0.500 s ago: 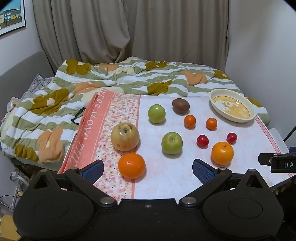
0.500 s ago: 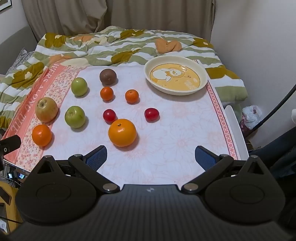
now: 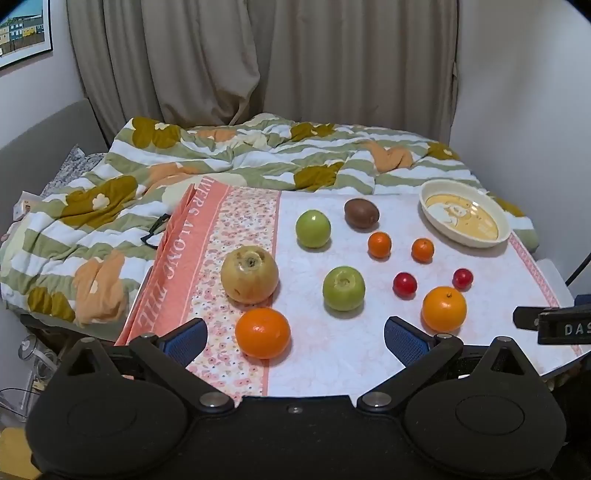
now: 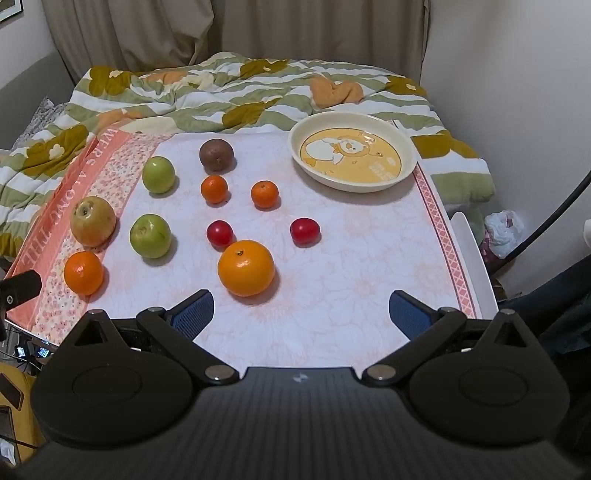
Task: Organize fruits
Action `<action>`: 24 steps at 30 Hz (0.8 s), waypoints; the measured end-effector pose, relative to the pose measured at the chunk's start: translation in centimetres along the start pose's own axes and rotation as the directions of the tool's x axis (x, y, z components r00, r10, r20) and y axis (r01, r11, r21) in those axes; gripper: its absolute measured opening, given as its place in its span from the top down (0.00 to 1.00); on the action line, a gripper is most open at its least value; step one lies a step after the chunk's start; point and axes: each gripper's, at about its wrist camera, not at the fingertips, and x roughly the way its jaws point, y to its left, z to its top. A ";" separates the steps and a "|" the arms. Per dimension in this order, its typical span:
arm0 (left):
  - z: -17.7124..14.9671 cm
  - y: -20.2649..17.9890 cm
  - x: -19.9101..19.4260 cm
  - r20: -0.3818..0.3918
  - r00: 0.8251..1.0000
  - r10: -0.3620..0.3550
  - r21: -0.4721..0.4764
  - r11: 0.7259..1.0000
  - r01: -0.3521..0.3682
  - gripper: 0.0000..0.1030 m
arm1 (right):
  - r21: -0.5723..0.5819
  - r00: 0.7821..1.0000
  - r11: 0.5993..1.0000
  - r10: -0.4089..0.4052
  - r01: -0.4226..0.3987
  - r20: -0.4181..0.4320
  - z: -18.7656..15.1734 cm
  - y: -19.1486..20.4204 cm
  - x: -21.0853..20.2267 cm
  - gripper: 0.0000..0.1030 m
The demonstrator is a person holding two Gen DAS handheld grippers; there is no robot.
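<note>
Both grippers are hovering wide open and holding nothing — the left gripper (image 3: 293,338) near one large orange (image 3: 262,333), the right gripper (image 4: 301,312) near another (image 4: 246,267). The fruits are lying scattered on the tablecloth (image 4: 351,258); the plate (image 4: 352,157) is sitting at its far right corner.

A bed with a green-striped flowered quilt (image 3: 221,162) fills the room's middle. Behind the bed hang beige curtains (image 3: 258,62); white walls (image 3: 524,92) flank them, a framed picture (image 3: 24,31) at left.
</note>
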 end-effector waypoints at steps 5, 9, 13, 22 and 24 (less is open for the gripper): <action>0.1 1.1 0.8 -0.005 1.000 -0.012 -0.013 1.000 0.012 0.00 | 0.000 1.000 1.000 0.000 0.000 0.001 0.1 0.0 0.1 0.00; 0.2 1.2 0.8 -0.003 1.000 -0.017 -0.011 1.000 0.017 0.00 | 0.001 1.000 1.000 0.001 -0.001 0.001 0.2 0.1 0.2 0.00; 0.1 1.2 0.8 0.002 1.000 -0.018 -0.008 1.000 0.018 0.00 | 0.001 1.000 1.000 0.001 -0.001 0.001 0.2 0.1 0.2 0.00; 0.2 1.5 0.7 0.012 1.000 -0.021 -0.017 1.000 0.021 0.00 | 0.000 1.000 1.000 0.002 -0.002 0.001 0.7 0.4 0.3 0.00; 0.3 1.5 0.8 0.007 1.000 -0.017 -0.014 1.000 0.017 0.00 | 0.000 1.000 1.000 0.002 -0.002 0.000 0.7 0.4 0.3 0.00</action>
